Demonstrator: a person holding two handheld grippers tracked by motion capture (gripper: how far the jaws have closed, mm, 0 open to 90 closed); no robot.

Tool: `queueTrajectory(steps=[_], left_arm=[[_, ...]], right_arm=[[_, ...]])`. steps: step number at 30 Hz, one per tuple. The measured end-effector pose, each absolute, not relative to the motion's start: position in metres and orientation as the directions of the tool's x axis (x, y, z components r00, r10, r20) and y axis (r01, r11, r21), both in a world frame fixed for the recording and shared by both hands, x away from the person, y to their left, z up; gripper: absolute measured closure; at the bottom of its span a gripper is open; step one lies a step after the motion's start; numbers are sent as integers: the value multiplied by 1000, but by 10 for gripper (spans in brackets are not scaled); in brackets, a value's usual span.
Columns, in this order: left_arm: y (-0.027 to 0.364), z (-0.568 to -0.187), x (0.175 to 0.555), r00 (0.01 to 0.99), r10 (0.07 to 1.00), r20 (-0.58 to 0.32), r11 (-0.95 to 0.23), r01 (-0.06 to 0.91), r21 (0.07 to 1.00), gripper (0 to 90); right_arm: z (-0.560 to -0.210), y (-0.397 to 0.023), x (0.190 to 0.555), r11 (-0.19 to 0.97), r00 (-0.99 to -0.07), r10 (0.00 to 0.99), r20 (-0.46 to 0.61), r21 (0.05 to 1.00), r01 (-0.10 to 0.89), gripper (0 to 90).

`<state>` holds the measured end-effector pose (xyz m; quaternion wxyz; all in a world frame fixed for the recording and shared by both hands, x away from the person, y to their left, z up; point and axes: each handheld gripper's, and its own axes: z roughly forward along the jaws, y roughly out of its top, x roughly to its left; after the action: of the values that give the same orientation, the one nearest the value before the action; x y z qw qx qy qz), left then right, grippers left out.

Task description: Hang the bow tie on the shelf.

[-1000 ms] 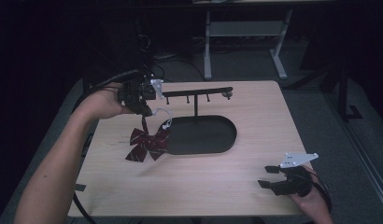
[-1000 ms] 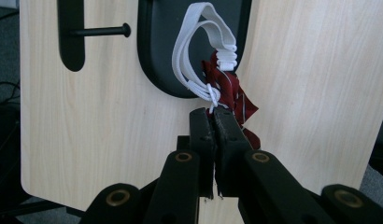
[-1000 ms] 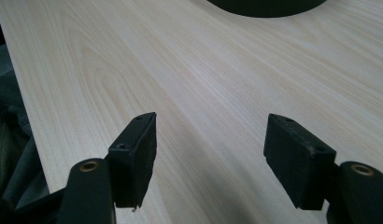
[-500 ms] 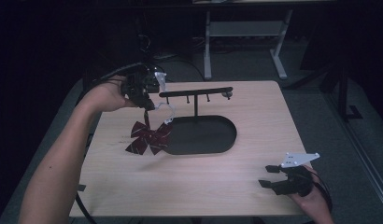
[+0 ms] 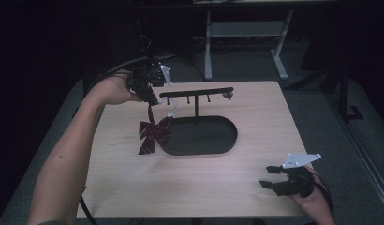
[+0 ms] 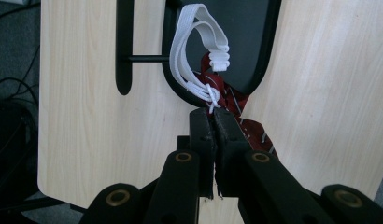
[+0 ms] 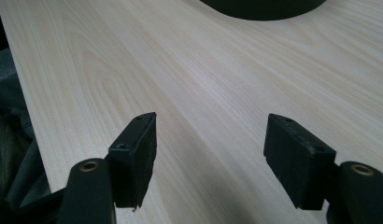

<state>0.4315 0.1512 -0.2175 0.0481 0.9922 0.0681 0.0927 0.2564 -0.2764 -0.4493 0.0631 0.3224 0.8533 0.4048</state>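
Hanging from the left gripper (image 5: 150, 99) above the table (image 5: 134, 187), the dark red bow tie (image 5: 154, 133) dangles beside the black stand (image 5: 197, 98). Left gripper view: jaws clamp its white elastic strap (image 6: 192, 70). Right gripper view: right gripper (image 7: 210, 156) jaws apart over bare wood.

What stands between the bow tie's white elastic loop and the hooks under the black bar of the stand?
Nothing visible does. The left gripper, shut on the bow tie, holds its white elastic loop just beside the bar; the hooks hang bare.
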Motion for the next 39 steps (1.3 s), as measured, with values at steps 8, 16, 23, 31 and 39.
queueTrajectory(steps=[8, 16, 23, 31, 39], left_arm=[[154, -221, 441, 971, 170, 167, -982, 153, 106, 874], [155, -223, 448, 969, 190, 161, -980, 176, 95, 873], [156, -226, 453, 968, 198, 156, -979, 186, 86, 873], [156, -229, 457, 967, 206, 150, -977, 195, 84, 873], [155, -233, 464, 967, 210, 145, -977, 202, 69, 873]], right_arm=[[-449, -277, 256, 463, -783, 602, 155, 731, 501, 341], [-449, -277, 256, 462, -783, 602, 157, 732, 502, 341], [-449, -278, 257, 461, -782, 603, 160, 730, 505, 342], [-449, -279, 257, 461, -784, 601, 156, 734, 499, 342], [-449, -280, 257, 455, -779, 605, 166, 731, 509, 342]])
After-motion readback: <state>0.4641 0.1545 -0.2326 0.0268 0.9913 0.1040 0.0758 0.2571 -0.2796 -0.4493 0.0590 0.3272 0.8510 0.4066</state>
